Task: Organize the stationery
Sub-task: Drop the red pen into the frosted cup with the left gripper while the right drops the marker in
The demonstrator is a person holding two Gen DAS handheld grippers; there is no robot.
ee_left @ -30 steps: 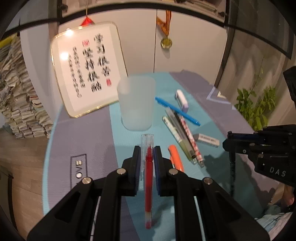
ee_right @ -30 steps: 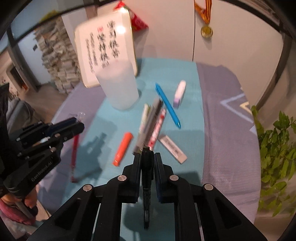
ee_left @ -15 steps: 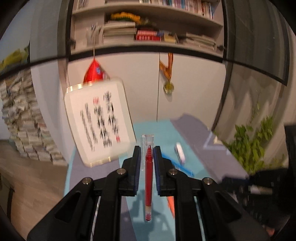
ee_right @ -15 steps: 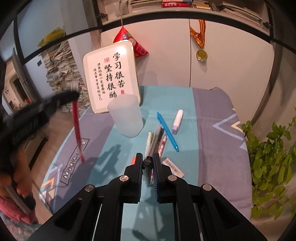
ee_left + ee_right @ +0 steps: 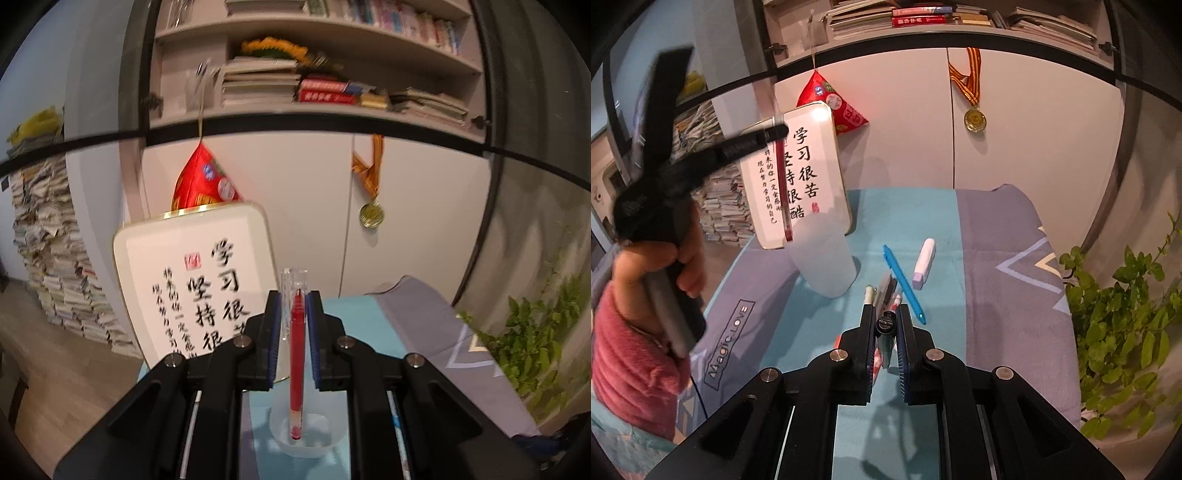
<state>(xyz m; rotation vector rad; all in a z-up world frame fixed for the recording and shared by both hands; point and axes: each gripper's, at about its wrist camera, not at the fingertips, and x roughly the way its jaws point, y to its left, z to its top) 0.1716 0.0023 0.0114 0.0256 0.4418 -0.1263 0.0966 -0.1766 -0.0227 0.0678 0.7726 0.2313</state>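
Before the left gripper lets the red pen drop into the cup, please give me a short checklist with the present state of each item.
1. Left gripper shut on red pen: ok.
2. Pen hangs upright, tip down: ok.
3. Pen tip over the cup mouth: ok in the left view; the right view puts it near the cup's left rim.
4. Cup stands upright on the table: ok.
5. Right gripper apart from the cup: ok.
6. Right gripper shut on black pen: ok.
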